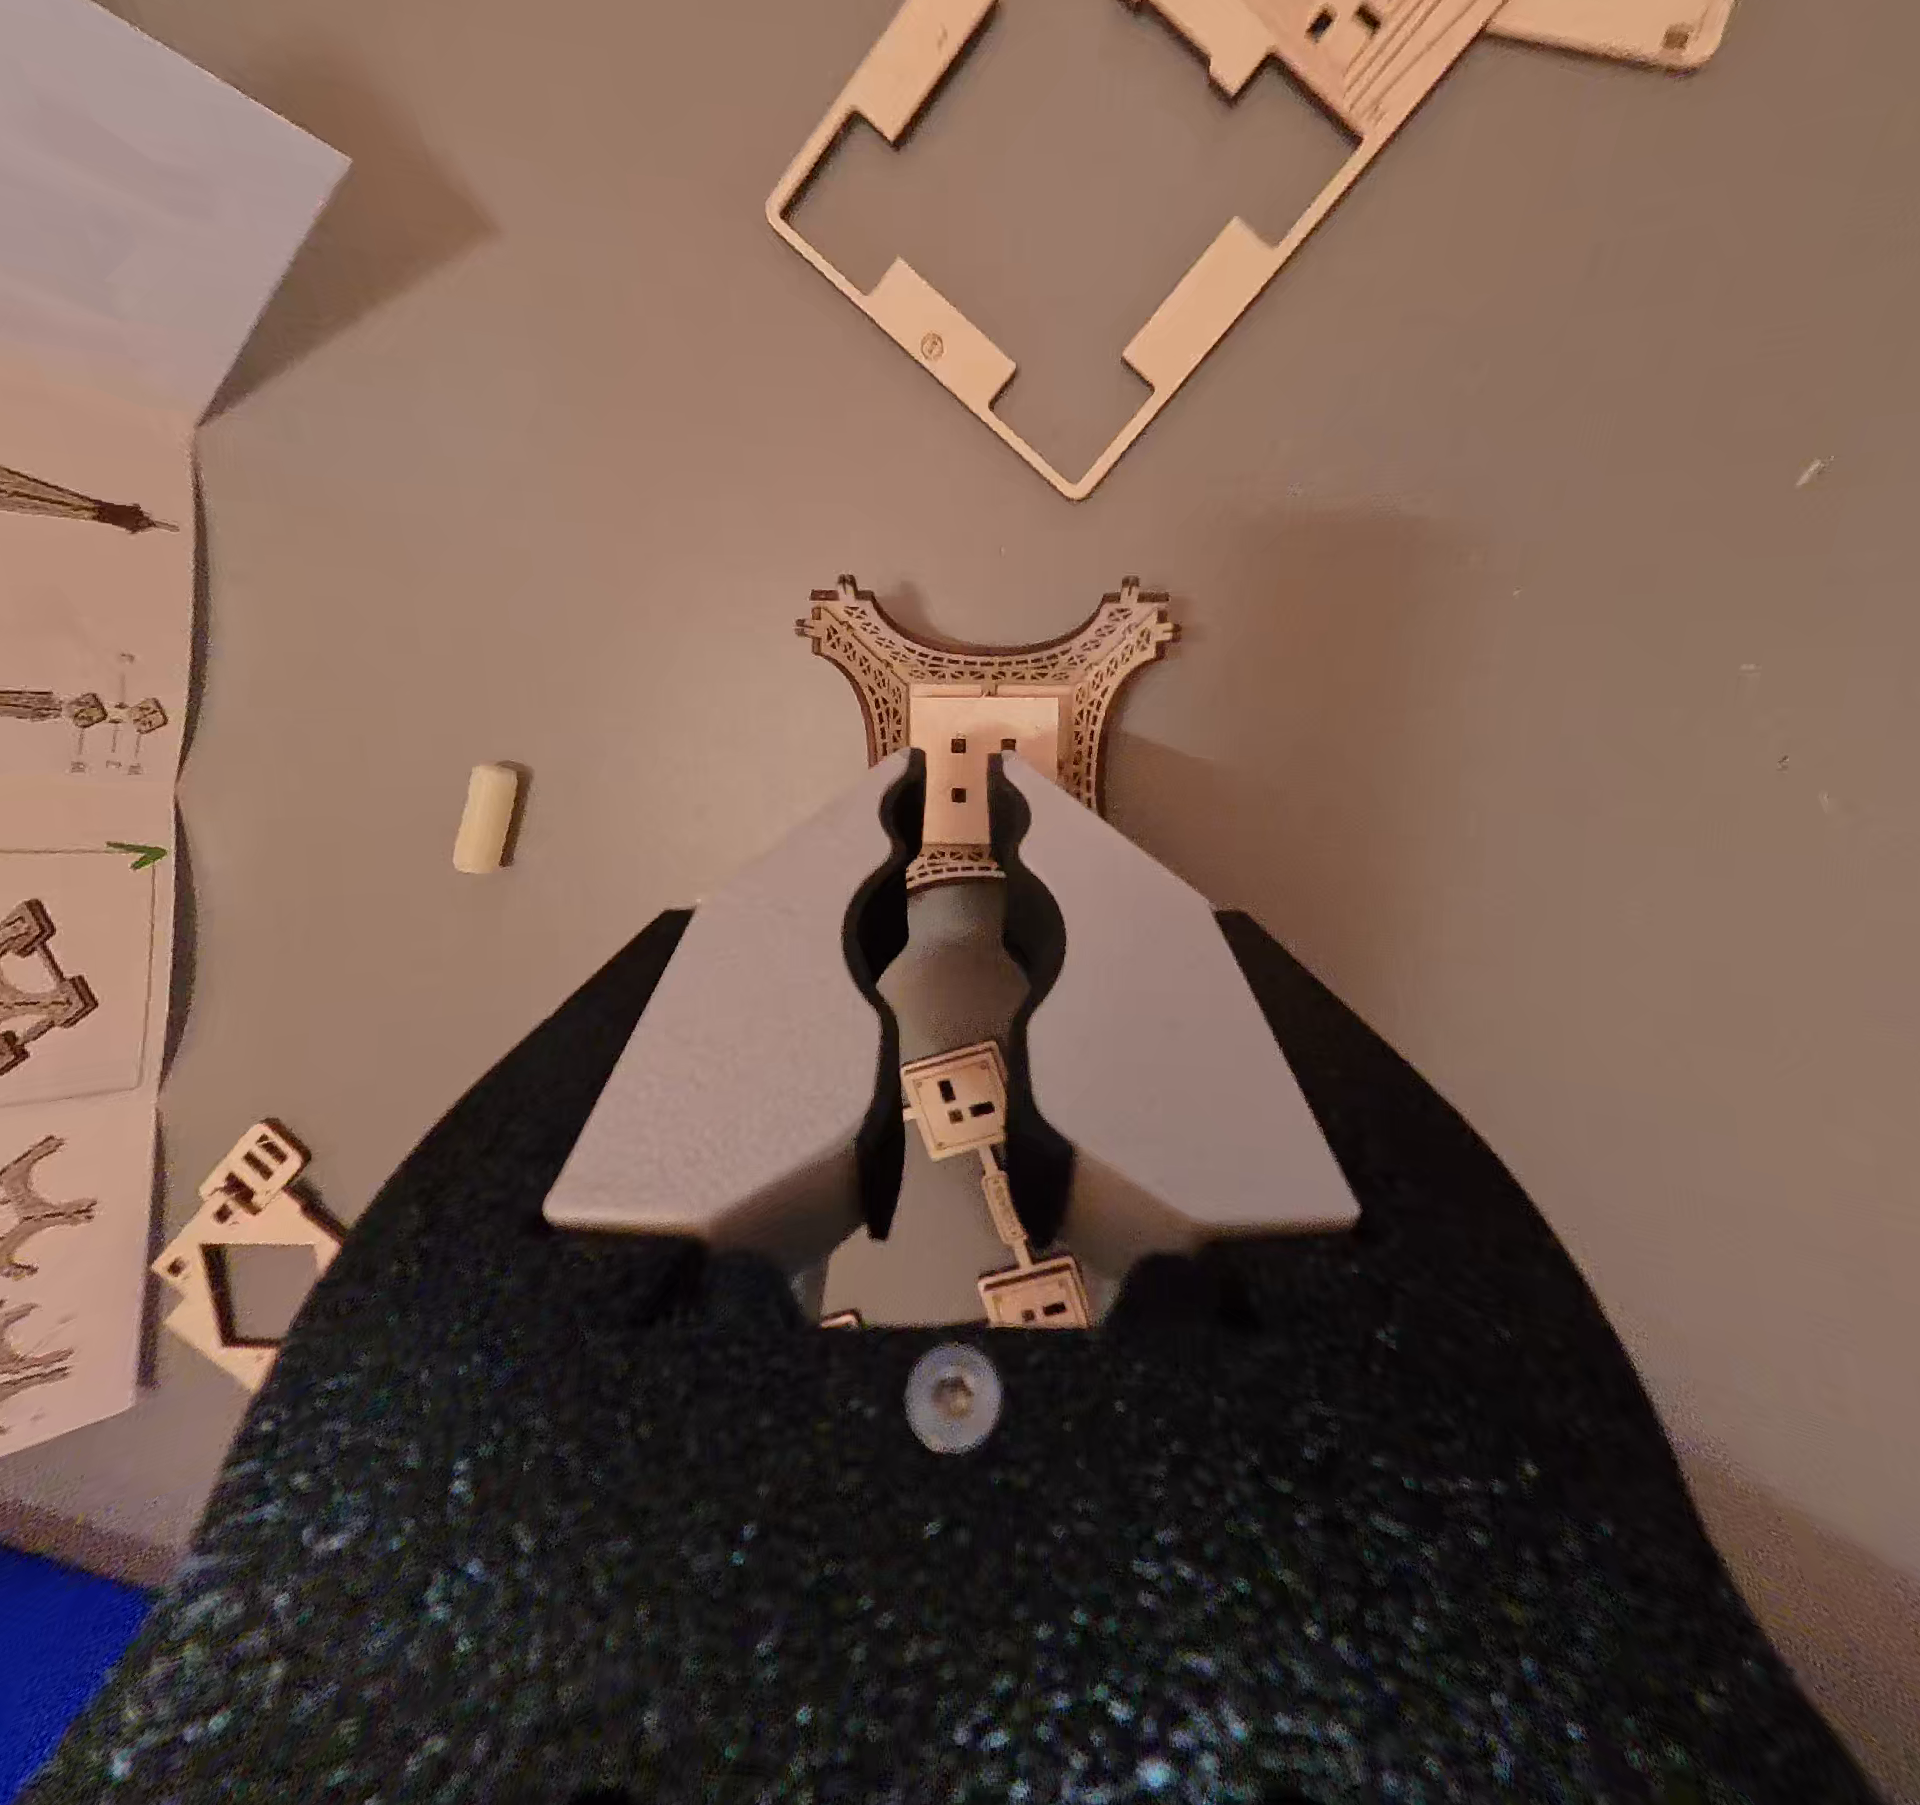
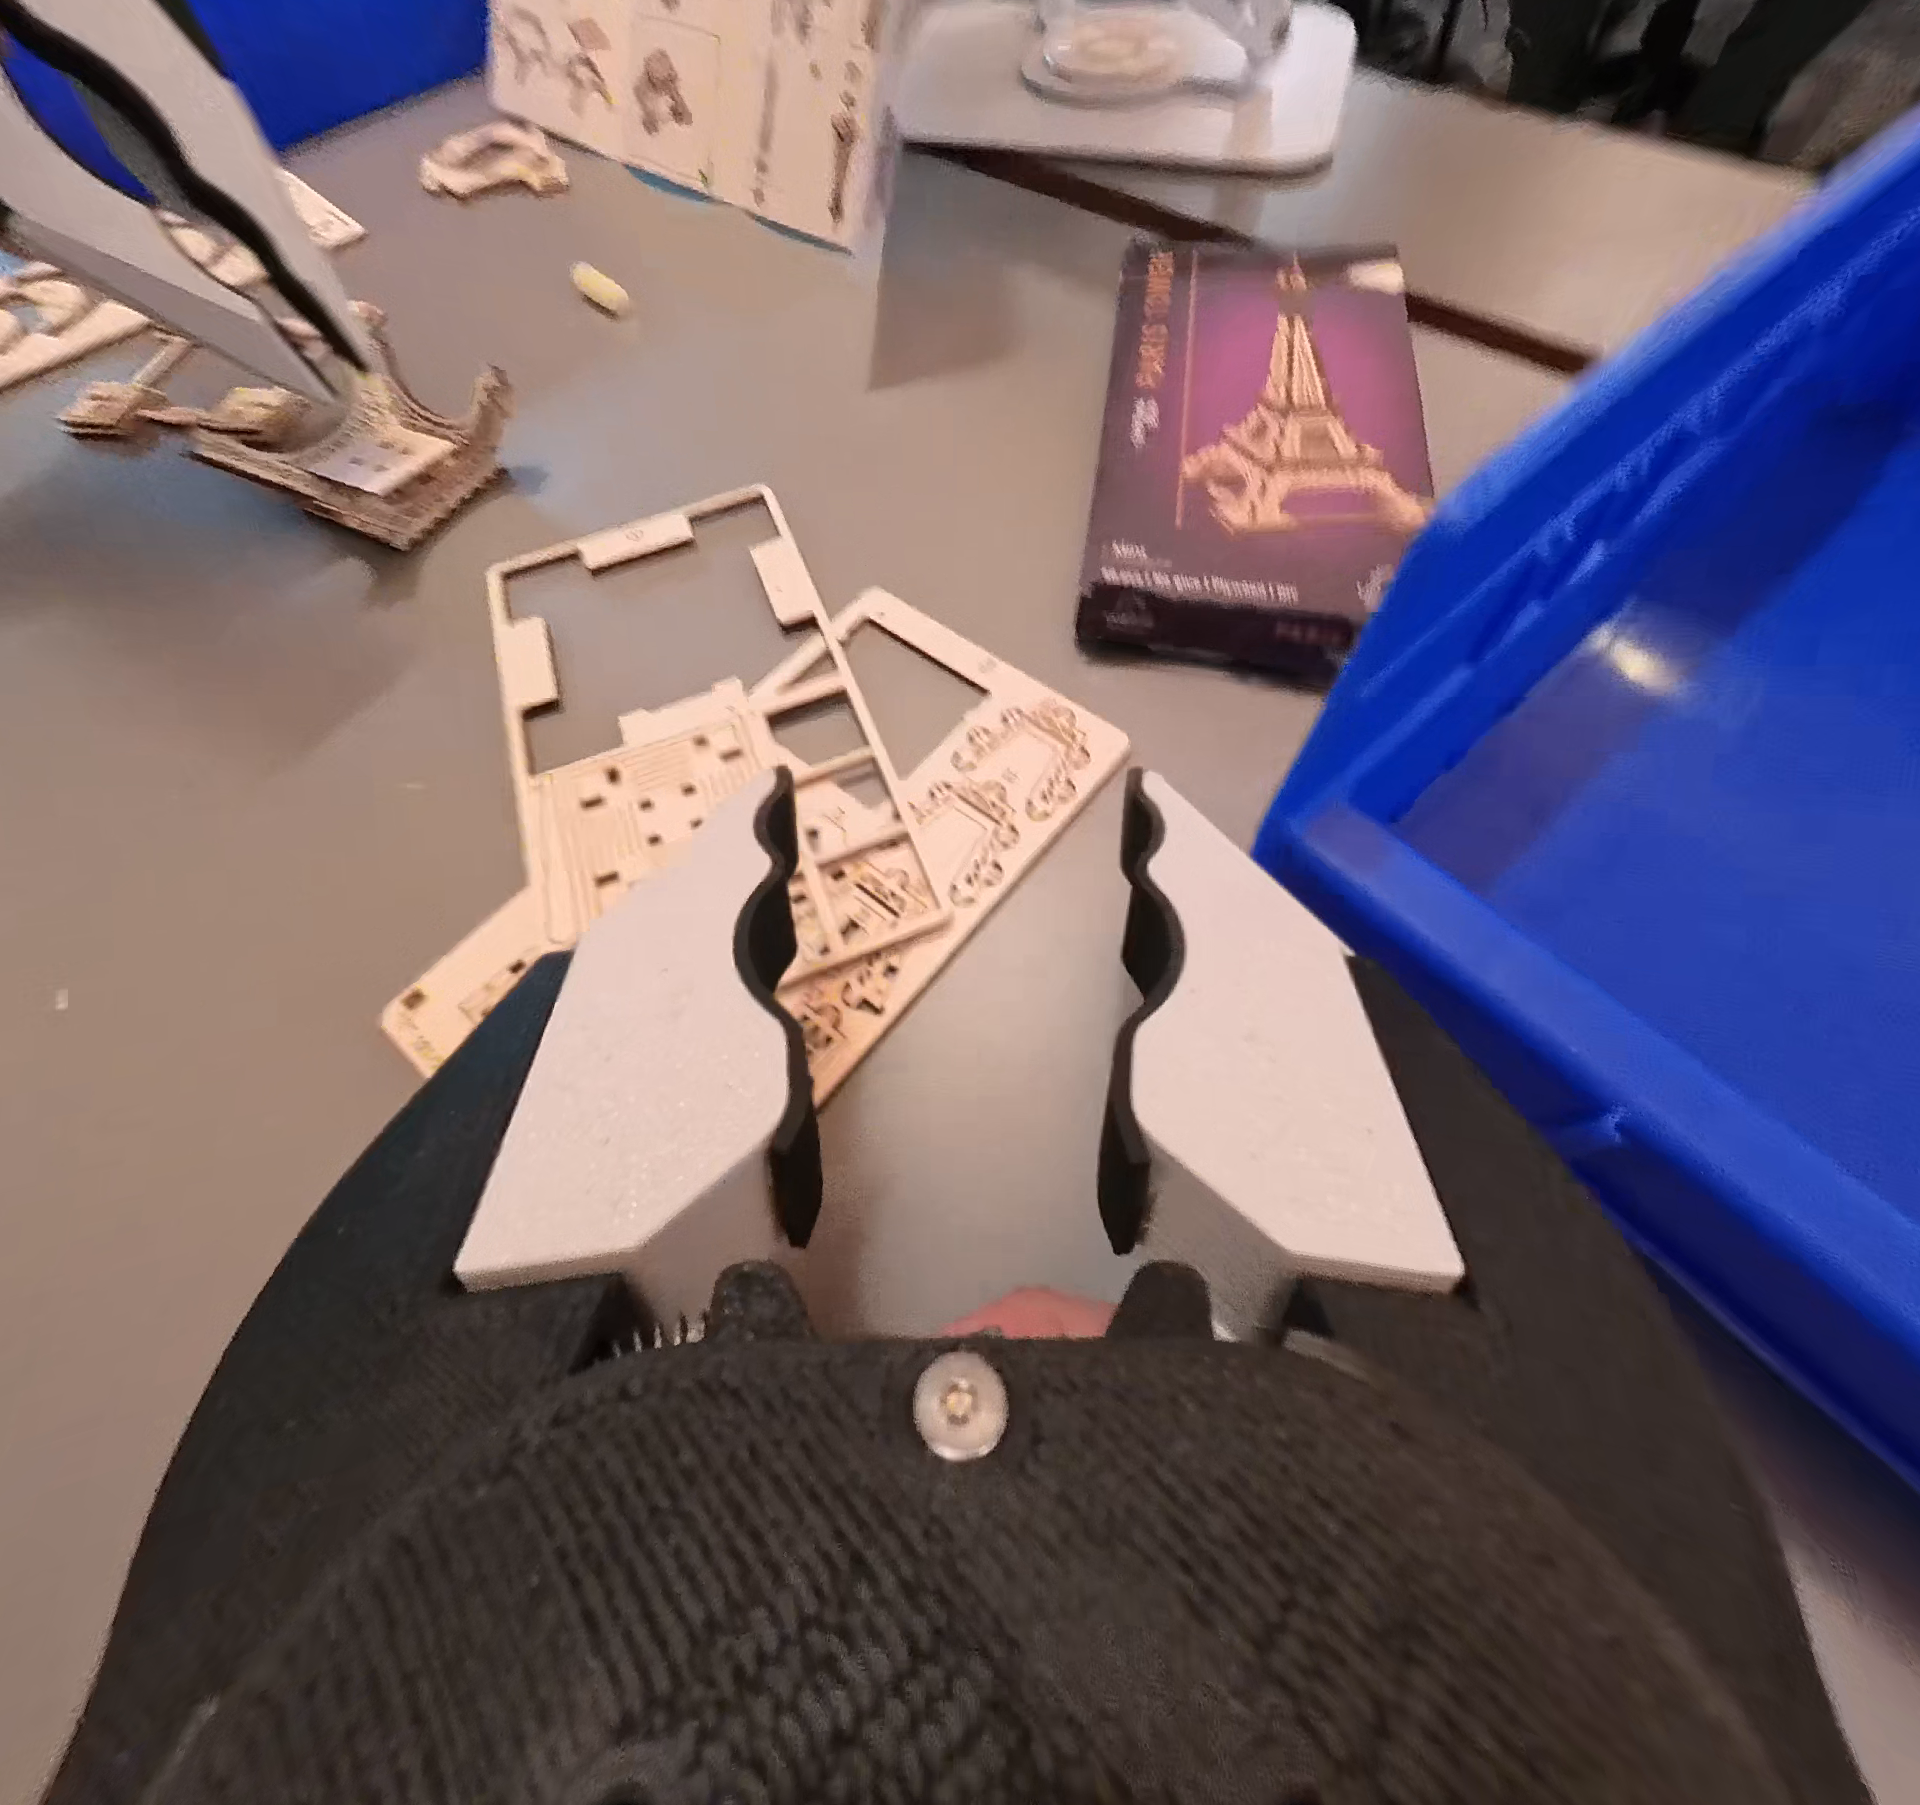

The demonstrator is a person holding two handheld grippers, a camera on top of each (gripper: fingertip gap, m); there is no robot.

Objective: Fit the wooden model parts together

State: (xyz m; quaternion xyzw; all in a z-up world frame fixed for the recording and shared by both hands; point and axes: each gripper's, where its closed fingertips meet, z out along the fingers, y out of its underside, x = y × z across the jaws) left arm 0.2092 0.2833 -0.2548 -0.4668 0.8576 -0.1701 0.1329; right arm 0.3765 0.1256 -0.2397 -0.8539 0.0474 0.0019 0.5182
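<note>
Grey left claw (image 1: 956, 763) pinches the tower base (image 1: 992, 716) at frame centre; right claw (image 2: 956, 789), spread and empty, hovers over punched sheets (image 2: 665, 716), base far upper left.

Both grippers share one build. The left gripper (image 1: 958, 756) has a speckled black body that widens toward the camera, with one pale round screw (image 1: 953, 1398) set in the middle near the fingers. Its two fingers (image 1: 727, 1049) are light grey wedges that taper to the far tips, each lined inside with a wavy black pad (image 1: 878, 934). The right gripper (image 2: 958, 791) has the same grey fingers (image 2: 634, 1080), black scalloped pads (image 2: 774, 966) and a silver screw (image 2: 958, 1403) in a ridged black body.
</note>
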